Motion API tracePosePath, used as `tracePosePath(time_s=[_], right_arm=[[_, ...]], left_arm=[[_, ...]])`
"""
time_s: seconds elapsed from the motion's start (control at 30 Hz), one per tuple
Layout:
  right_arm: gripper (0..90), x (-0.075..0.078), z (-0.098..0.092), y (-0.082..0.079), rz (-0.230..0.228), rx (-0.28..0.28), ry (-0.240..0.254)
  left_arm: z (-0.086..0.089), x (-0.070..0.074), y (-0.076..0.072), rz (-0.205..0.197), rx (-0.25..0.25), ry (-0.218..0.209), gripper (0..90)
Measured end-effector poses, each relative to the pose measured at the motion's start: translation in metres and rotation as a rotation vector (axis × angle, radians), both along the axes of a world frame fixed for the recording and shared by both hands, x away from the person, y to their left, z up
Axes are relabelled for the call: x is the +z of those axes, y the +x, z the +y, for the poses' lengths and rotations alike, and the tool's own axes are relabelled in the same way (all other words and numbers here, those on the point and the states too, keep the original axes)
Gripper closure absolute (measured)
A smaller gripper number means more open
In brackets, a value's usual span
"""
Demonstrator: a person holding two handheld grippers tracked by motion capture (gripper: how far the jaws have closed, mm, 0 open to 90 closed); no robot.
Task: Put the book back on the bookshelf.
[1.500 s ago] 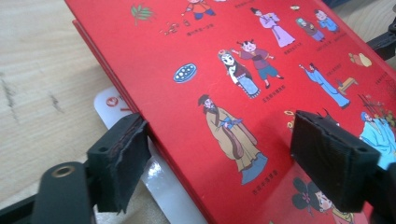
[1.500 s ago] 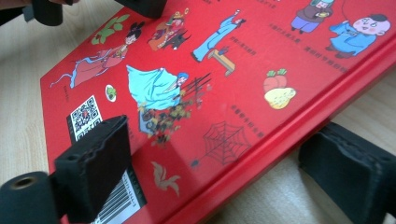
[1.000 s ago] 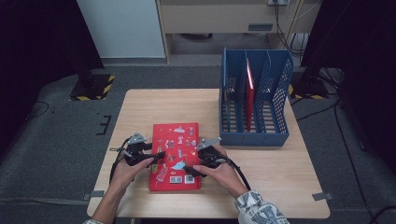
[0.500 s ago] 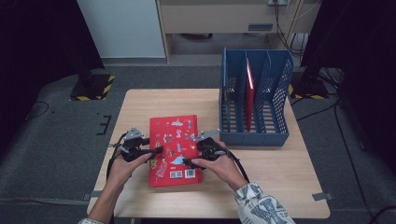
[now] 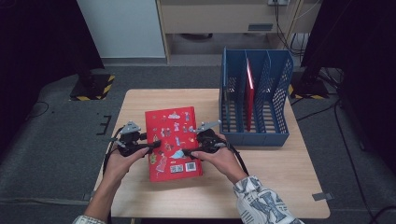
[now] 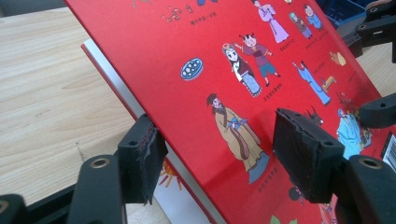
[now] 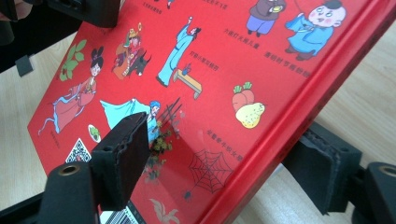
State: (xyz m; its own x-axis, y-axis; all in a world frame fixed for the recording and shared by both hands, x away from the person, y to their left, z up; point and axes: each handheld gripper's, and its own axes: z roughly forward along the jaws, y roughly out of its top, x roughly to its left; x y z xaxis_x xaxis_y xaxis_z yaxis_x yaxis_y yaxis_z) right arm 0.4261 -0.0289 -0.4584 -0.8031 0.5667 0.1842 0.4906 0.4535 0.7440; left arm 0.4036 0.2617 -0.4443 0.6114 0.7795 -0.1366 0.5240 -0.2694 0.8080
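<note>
A red picture book (image 5: pixel 173 140) with cartoon figures on its cover is held up off the wooden table (image 5: pixel 280 172) between my two grippers. My left gripper (image 5: pixel 156 144) grips its left edge: one pad lies on the cover (image 6: pixel 243 70), the other under the edge. My right gripper (image 5: pixel 187 151) grips the spine side, with one pad on the cover (image 7: pixel 210 70) and the other beneath the spine. Both pairs of jaws have just been closing with the book between them.
A blue mesh file rack (image 5: pixel 254 135) stands on the table's right rear, with another red book (image 5: pixel 250 93) upright in a middle slot. The opposite gripper shows beyond the book (image 6: pixel 378 112) (image 7: pixel 88 9). Dark floor surrounds the table.
Both hands have risen and the red book has come up off the table with them, tilted. Both grippers' jaws have narrowed on its edges.
</note>
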Motion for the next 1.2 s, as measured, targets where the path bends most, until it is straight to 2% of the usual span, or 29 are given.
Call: tracePosePath(time_s=[0.2, 0.37, 0.63, 0.83, 1.13, 1.2], right_arm=[[28.5, 0.003, -0.001, 0.002, -0.016, -0.004, 0.014], [29.9, 0.004, -0.002, 0.003, -0.01, -0.018, 0.014], [34.0, 0.007, -0.005, 0.005, -0.022, -0.039, 0.01], [34.7, 0.008, -0.006, 0.007, -0.016, -0.046, 0.027], [35.3, 0.015, -0.001, 0.016, -0.03, -0.046, 0.016], [36.2, 0.015, -0.001, 0.018, -0.03, -0.05, 0.025]], left_arm=[[0.0, 0.004, 0.001, -0.004, 0.004, 0.007, 36.3], [-0.002, 0.01, 0.002, -0.018, 0.008, 0.028, 38.6], [-0.005, 0.012, 0.003, -0.016, 0.01, 0.051, 40.1], [-0.004, 0.017, 0.004, -0.024, 0.014, 0.047, 42.3], [-0.001, 0.023, 0.01, -0.043, 0.018, 0.052, 43.1], [0.001, 0.023, 0.011, -0.042, 0.018, 0.053, 44.1]])
